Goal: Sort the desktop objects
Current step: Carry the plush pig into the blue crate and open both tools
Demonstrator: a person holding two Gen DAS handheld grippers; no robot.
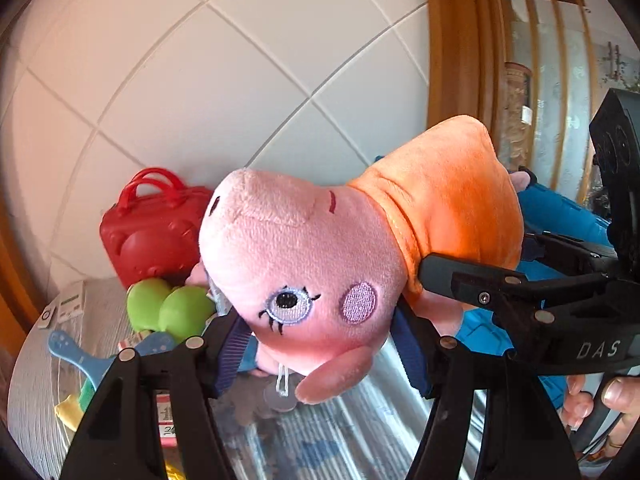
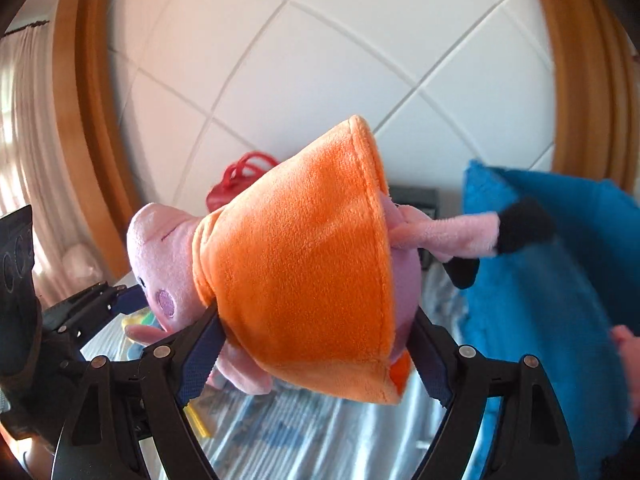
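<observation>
A pink pig plush toy (image 1: 304, 264) in an orange dress (image 2: 304, 264) is held in the air above the table, lying sideways. My left gripper (image 1: 320, 344) is shut on its head. My right gripper (image 2: 316, 344) is shut on the dress and body; it also shows in the left wrist view (image 1: 480, 284) coming in from the right. The left gripper shows at the left edge of the right wrist view (image 2: 92, 300). The toy's legs with black feet (image 2: 524, 228) stick out to the right.
A red toy handbag (image 1: 156, 232) stands against the tiled wall. Two green round toys (image 1: 172, 310), a blue paddle-shaped toy (image 1: 76, 352) and small cards lie on the striped tablecloth (image 1: 32, 392). A blue cloth box (image 2: 560, 280) stands at the right.
</observation>
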